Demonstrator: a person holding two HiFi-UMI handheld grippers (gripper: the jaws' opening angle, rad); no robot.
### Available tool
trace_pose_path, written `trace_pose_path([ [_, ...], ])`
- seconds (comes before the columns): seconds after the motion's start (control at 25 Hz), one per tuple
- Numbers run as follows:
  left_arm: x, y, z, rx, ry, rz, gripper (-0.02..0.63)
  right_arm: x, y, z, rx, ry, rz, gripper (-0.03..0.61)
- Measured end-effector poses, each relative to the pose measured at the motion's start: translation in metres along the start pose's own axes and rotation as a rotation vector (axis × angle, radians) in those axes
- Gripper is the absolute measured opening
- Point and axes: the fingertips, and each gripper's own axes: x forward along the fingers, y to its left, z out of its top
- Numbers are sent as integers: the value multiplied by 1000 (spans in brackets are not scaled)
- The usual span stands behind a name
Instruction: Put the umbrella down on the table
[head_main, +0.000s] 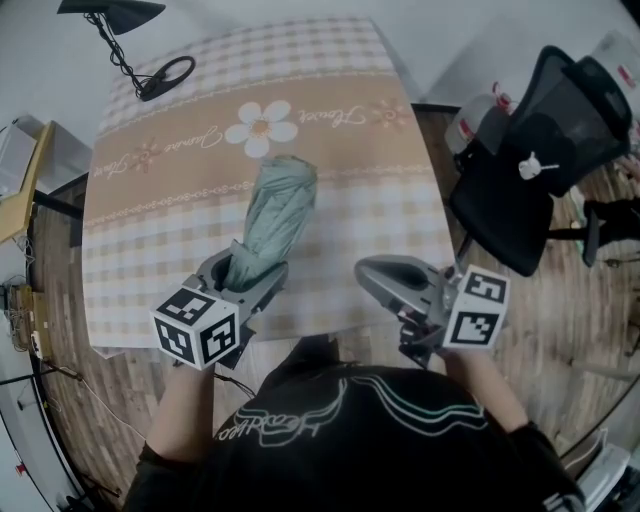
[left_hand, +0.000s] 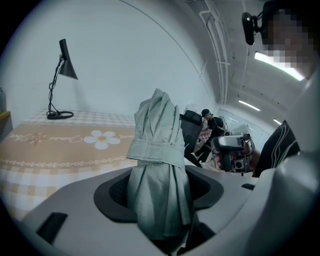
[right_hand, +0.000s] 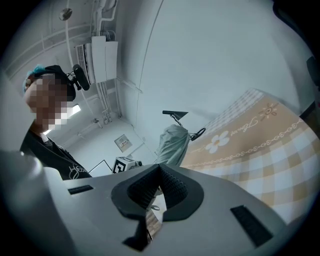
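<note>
A folded grey-green umbrella (head_main: 278, 205) with a strap round it sticks forward out of my left gripper (head_main: 245, 272), slanting over the near half of the table (head_main: 370, 190). In the left gripper view both pads press on the umbrella's (left_hand: 159, 160) bunched fabic just below the strap, so the left gripper (left_hand: 159, 197) is shut on it. My right gripper (head_main: 368, 272) hovers at the table's near right edge, its jaws together with nothing between them. The right gripper view shows its pads meeting at the tip of the right gripper (right_hand: 159, 172), with the umbrella (right_hand: 172, 145) off to the left beyond.
The table wears a beige checked cloth with a white flower (head_main: 262, 127) print. A black desk lamp (head_main: 130, 40) stands at the far left corner. A black office chair (head_main: 530, 160) is to the right of the table, on wooden floor.
</note>
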Motion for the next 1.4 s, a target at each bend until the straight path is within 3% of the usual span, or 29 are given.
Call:
trace_pose_path([
  [0.36,37,33,-43,-29,134,56,258,-3,-18,2,34,2,-28,12],
  [0.96,70,78,-98,-39,264,154,258,1,-28,-5,66,-4,-40,12],
  [1.4,80,81,-109,-11,355,174,262,-1,-35,-7,98,-18,-51,12],
])
